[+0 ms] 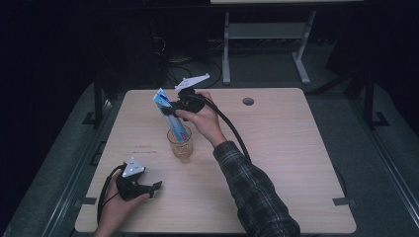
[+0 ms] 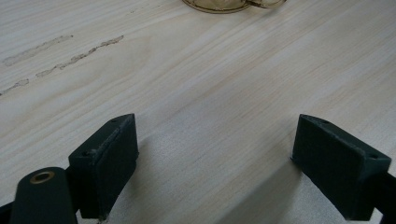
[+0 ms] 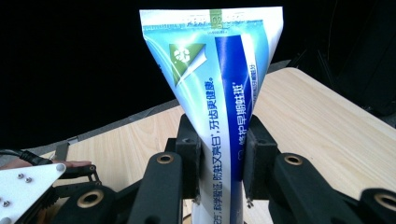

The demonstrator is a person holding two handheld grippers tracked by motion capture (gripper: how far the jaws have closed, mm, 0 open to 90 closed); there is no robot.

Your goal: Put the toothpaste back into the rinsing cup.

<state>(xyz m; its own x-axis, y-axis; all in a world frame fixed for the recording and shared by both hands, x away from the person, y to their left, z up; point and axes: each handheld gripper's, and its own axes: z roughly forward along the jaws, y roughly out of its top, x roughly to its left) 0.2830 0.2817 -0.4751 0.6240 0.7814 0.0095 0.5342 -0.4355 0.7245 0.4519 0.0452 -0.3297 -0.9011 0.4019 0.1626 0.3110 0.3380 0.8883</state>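
The left gripper (image 1: 154,188) sits nearest, low over the table (image 1: 276,163) at its front left corner, held in the left hand (image 1: 116,205). Its jaws stand wide apart with bare wood between them — nothing held. The base of the glass (image 2: 224,4) shows at the top of the left gripper view.

The right gripper (image 1: 170,109), in the right hand (image 1: 207,121), is raised over the table's middle. Its jaws are closed narrowly on a blue-and-white tube (image 3: 219,93), pressing its flat sides partway down — the wide crimped end points up. In the high view the tube (image 1: 170,116) leans left, its lower end inside the amber glass (image 1: 180,145) standing on the table just below the gripper.
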